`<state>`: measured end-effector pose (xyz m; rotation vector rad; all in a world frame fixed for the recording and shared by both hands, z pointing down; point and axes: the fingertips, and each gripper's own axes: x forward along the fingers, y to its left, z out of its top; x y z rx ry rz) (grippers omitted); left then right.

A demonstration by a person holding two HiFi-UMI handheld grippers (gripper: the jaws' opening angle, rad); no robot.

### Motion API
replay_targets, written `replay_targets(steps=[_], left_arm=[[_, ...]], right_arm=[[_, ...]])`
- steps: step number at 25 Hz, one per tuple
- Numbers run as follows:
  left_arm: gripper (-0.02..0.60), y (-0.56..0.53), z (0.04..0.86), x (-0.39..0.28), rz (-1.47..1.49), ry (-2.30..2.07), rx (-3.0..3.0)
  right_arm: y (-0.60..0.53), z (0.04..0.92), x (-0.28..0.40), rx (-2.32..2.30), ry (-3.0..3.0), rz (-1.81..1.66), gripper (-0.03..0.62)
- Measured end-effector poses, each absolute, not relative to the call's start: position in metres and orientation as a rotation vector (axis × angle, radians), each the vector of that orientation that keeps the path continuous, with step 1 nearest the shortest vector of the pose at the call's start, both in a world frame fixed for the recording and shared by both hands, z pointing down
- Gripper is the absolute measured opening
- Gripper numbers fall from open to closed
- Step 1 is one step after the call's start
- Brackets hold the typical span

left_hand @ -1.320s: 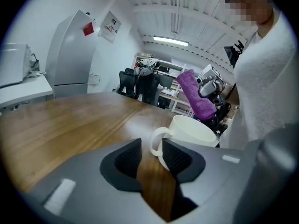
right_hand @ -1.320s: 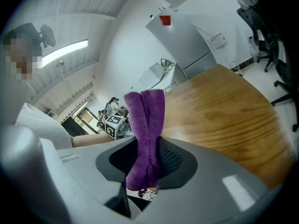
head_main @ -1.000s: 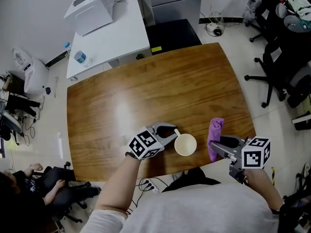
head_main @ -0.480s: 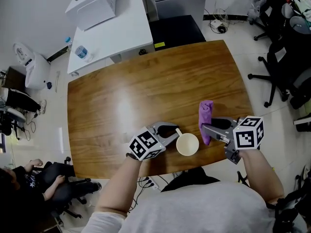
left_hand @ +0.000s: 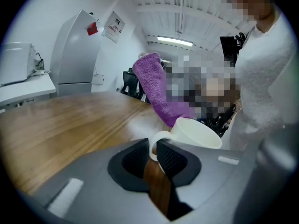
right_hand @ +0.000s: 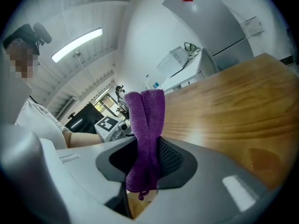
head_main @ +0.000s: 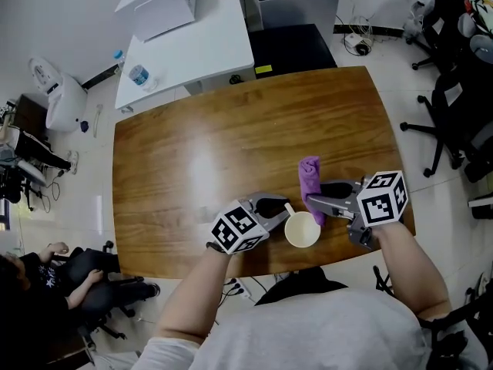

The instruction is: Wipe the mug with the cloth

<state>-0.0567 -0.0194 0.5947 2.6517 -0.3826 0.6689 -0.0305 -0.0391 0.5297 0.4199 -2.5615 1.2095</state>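
Observation:
A white mug (head_main: 302, 230) stands near the front edge of the wooden table (head_main: 231, 137). My left gripper (head_main: 276, 206) is shut on its handle, and in the left gripper view the pads pinch the handle loop (left_hand: 156, 141) with the mug (left_hand: 196, 132) just beyond. My right gripper (head_main: 314, 201) is shut on a purple cloth (head_main: 310, 174), held just right of the mug and behind its rim. The cloth (right_hand: 147, 125) stands up out of the right gripper's (right_hand: 147, 160) jaws. From the left gripper (left_hand: 153, 155), the cloth (left_hand: 154, 87) rises right behind the mug; contact cannot be told.
A white desk (head_main: 192, 52) with a water bottle (head_main: 139, 75) stands beyond the table's far left corner. Office chairs (head_main: 454, 106) are on the right. A seated person (head_main: 46, 284) is at lower left. A power strip (head_main: 239, 290) lies on the floor under the front edge.
My right gripper has carried the purple cloth leftward, from well right of the mug to right beside it. The left gripper and the mug have stayed put.

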Motion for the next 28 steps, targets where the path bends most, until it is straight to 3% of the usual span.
replay_targets(steps=[8,16,28], left_arm=[[0.047,-0.022,0.595,-0.056,0.65,-0.41,2.624],[0.04,-0.025,0.596,-0.058,0.617,-0.429,2.608],[0.04,-0.025,0.596,-0.06,0.605,-0.45,2.607]], right_arm=[[-0.033,0.555,-0.037,0.281,-2.488,1.385,0.121],[-0.018,0.62,-0.03,0.356,-2.263,1.225,0.121],[-0.02,0.615,-0.025,0.437,-2.28,1.248,0.121]])
